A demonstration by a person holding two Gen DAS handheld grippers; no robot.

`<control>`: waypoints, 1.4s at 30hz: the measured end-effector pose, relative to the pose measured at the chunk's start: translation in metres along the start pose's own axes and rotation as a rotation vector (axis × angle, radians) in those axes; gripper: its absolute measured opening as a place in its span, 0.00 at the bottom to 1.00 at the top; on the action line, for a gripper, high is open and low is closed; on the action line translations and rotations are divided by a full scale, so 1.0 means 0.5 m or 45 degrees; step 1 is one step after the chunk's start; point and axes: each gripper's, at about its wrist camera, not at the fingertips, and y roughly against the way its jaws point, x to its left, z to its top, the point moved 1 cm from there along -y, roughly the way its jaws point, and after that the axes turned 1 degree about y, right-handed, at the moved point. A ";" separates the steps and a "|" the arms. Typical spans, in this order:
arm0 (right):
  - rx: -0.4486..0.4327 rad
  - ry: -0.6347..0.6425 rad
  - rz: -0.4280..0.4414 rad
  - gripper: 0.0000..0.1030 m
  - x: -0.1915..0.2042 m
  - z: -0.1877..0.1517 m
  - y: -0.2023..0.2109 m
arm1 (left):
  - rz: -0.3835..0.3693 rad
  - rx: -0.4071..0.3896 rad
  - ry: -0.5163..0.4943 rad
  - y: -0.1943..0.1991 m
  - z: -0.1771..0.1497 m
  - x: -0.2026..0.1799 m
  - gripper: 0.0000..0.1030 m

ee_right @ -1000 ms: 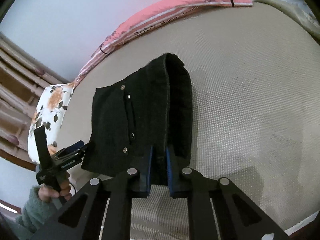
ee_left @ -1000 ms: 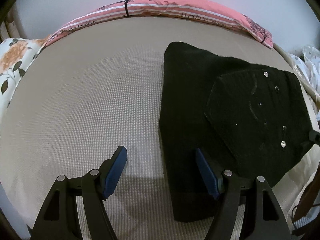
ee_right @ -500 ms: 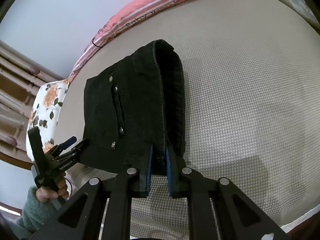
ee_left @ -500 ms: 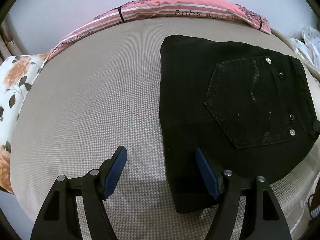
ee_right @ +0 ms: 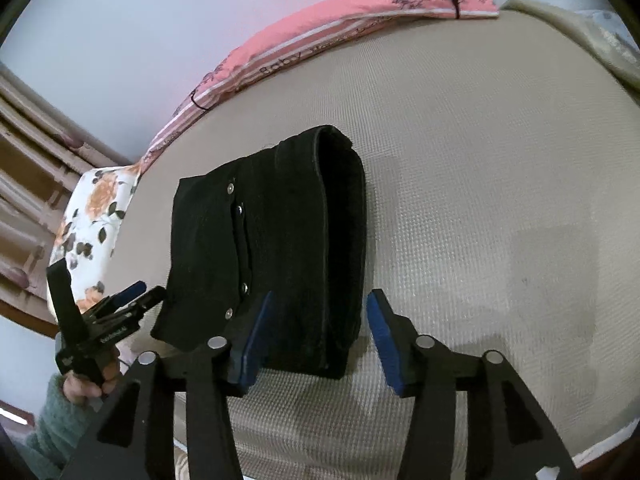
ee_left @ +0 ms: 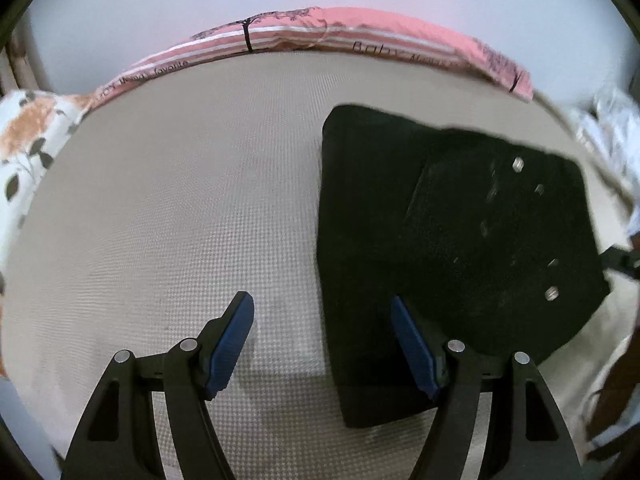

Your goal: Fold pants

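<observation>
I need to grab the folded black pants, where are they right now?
The folded black pants lie on the beige mattress, just ahead of the opening right gripper, right of the floral pillow.

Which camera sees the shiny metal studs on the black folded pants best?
The right wrist view: the shiny metal studs look sharp along the pocket of the black folded pants. In the left wrist view, the studs look blurry.

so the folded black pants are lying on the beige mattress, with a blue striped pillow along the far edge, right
Not quite. The pillow along the far edge is pink with white stripes, not blue; both wrist views show it. The rest holds: the folded black pants lie on the beige mattress.
</observation>
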 end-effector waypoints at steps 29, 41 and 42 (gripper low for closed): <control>0.185 -0.103 0.484 0.45 -0.073 0.074 -0.170 | -0.534 0.296 0.222 -0.127 0.110 0.028 0.69; 0.096 -0.056 0.494 0.27 0.035 0.153 -0.147 | -0.537 0.120 0.215 -0.064 0.161 0.048 0.16; 0.092 -0.038 0.494 0.27 0.048 0.166 -0.148 | -0.545 0.100 0.224 -0.056 0.177 0.059 0.16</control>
